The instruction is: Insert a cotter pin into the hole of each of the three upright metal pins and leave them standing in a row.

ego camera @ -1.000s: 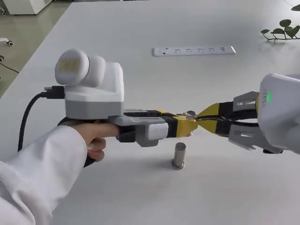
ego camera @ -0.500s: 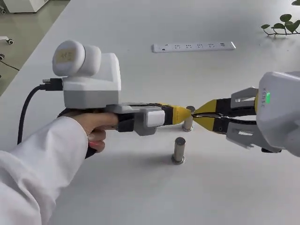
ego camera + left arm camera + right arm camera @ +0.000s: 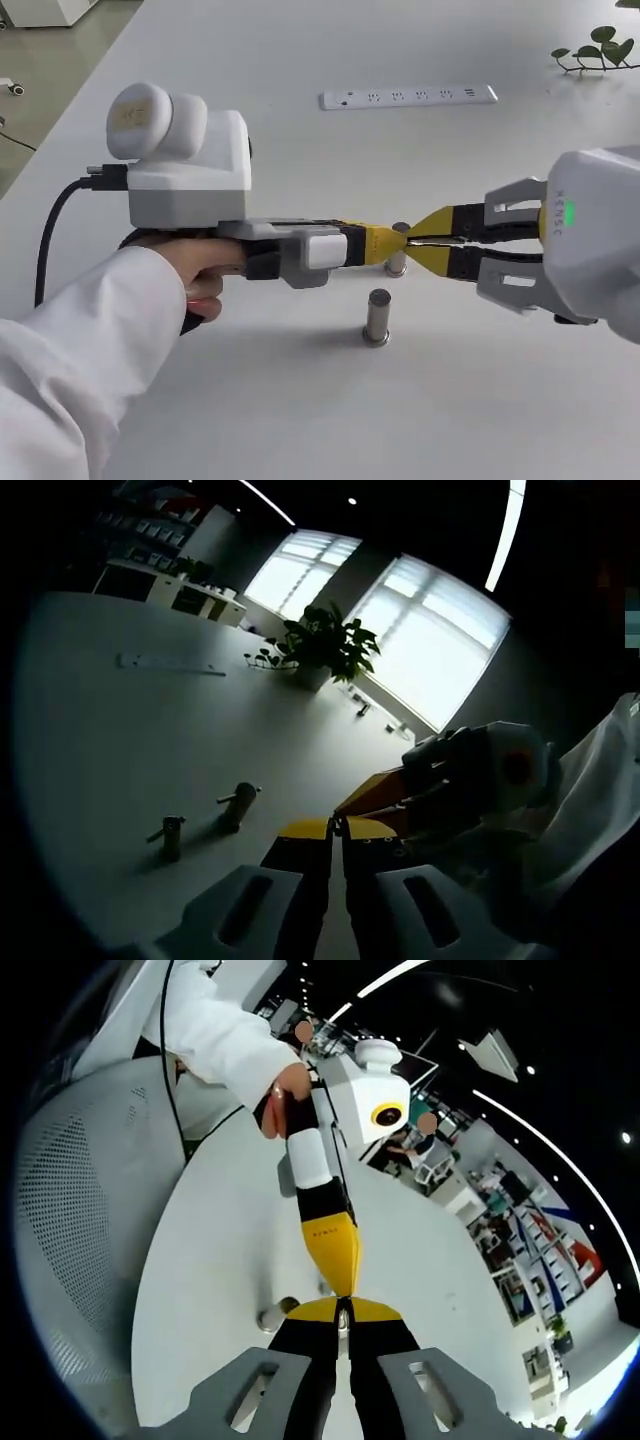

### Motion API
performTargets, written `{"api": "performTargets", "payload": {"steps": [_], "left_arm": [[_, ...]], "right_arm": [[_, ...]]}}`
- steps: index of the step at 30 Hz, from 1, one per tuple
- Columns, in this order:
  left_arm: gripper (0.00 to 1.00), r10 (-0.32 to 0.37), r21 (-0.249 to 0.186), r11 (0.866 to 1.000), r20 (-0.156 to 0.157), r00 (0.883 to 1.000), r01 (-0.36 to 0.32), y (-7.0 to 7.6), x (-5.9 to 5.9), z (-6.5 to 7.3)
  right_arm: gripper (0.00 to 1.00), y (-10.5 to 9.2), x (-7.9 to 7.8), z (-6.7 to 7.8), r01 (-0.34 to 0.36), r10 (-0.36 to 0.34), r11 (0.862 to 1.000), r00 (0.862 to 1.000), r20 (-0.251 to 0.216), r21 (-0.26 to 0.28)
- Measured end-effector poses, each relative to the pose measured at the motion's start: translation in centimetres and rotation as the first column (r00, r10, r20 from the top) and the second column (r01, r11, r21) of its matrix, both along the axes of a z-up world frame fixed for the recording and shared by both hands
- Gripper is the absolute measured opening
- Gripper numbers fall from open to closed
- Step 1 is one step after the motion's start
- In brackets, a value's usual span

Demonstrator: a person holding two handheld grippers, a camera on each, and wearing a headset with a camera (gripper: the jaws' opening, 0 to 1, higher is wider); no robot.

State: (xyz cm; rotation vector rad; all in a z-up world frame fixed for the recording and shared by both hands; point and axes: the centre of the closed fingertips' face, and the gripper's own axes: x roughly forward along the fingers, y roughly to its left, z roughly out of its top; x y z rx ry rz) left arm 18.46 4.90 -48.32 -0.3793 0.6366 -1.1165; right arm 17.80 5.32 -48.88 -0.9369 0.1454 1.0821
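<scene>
Fig. note, surfaces as you see them:
- Left gripper (image 3: 385,243) & right gripper (image 3: 420,243): smooth matt plastic shells, white/grey; yellow jaw tips, matt.
- Front metal pin (image 3: 377,317): bare steel-grey metal, smooth, satin sheen.
- Table (image 3: 300,150): smooth white top, matt w/ faint sheen.
- Your sleeve (image 3: 80,370): white cloth, creased.
- Cable (image 3: 50,250): black, matt jacket.
- Power strip (image 3: 408,97): white plastic.

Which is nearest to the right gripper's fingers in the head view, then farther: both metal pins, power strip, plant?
1. Rear metal pin, right beside the fingers.
2. Front metal pin, nearer the person.
3. Power strip, well beyond the pins.
4. Plant, far right corner.
</scene>
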Motion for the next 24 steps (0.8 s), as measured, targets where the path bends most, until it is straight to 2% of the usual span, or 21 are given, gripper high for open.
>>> {"api": "performTargets", "payload": {"steps": [1,3,4,6,7,8,9,10,12,13,14,16,19,21,22,24], "left_arm": [[0.01,-0.001,0.002,1.000,-0.002,1.000,0.001,0.0,0.0,0.0],[0.01,0.004,-0.002,1.000,-0.027,1.000,-0.004,0.0,0.0,-0.1],[0.01,0.008,-0.008,1.000,-0.050,0.999,-0.009,0.0,0.0,-0.2],[0.01,0.005,-0.001,1.000,-0.054,0.999,-0.005,0.0,-0.1,-0.2],[0.01,0.003,0.005,1.000,-0.040,0.999,-0.002,0.0,-0.2,-0.2],[0.01,-0.015,0.026,1.000,0.035,0.999,0.014,-0.1,-0.1,-0.1],[0.00,-0.017,0.036,0.999,0.062,0.998,0.015,-0.1,0.0,-0.1],[0.00,-0.013,0.035,0.999,0.039,0.999,0.011,-0.1,-0.2,-0.1],[0.00,-0.016,0.031,0.999,0.029,0.999,0.016,-0.1,-0.2,-0.1],[0.00,-0.023,0.033,0.999,0.035,0.999,0.022,-0.1,-0.3,-0.1],[0.00,-0.024,0.033,0.999,0.055,0.998,0.022,-0.1,-0.2,0.0],[0.00,-0.023,0.036,0.999,0.056,0.998,0.021,-0.1,-0.2,0.0],[0.00,-0.018,0.039,0.999,0.055,0.998,0.016,0.0,-0.2,-0.1],[0.00,-0.023,0.060,0.998,0.085,0.996,0.018,0.2,-0.1,-0.2],[0.00,-0.026,0.069,0.997,0.105,0.994,0.019,0.3,-0.1,-0.2],[0.00,-0.049,0.108,0.994,0.175,0.983,0.031,0.6,0.0,-0.2]], "right_arm": [[0.00,0.0,0.0,0.0,-0.001,0.001,1.000,1.000,0.000,-0.003],[0.00,0.0,-0.1,0.0,-0.003,0.003,1.000,1.000,0.004,-0.009],[0.00,0.0,-0.1,0.0,-0.004,0.004,1.000,1.000,0.004,-0.010],[0.00,0.0,-0.1,-0.1,-0.006,0.006,1.000,1.000,0.003,-0.010],[0.00,0.0,-0.1,0.0,-0.006,0.006,1.000,1.000,0.007,-0.010],[0.00,0.0,-0.1,0.0,-0.005,0.005,1.000,1.000,0.007,-0.012],[0.00,-0.1,-0.1,0.0,-0.004,0.004,1.000,1.000,0.008,-0.012],[0.00,-0.1,-0.1,0.0,-0.006,0.006,1.000,1.000,0.011,-0.011],[0.00,-0.1,-0.1,0.0,-0.009,0.009,1.000,1.000,0.014,-0.007],[0.00,-0.2,-0.1,0.0,-0.011,0.011,1.000,1.000,0.012,-0.008],[0.00,-0.3,-0.1,0.0,-0.007,0.007,1.000,1.000,0.013,-0.006],[0.00,-0.3,0.0,0.1,-0.008,0.009,1.000,1.000,0.018,-0.006],[0.00,-0.2,0.0,0.1,0.002,-0.002,1.000,1.000,-0.004,0.018],[0.10,-0.5,0.4,0.3,0.030,-0.030,0.999,1.000,-0.009,0.034],[0.12,-0.8,0.6,0.1,0.042,-0.041,0.998,0.999,-0.031,0.047],[0.12,-1.0,0.6,-0.3,0.075,-0.065,0.993,0.992,-0.109,0.091]]}}
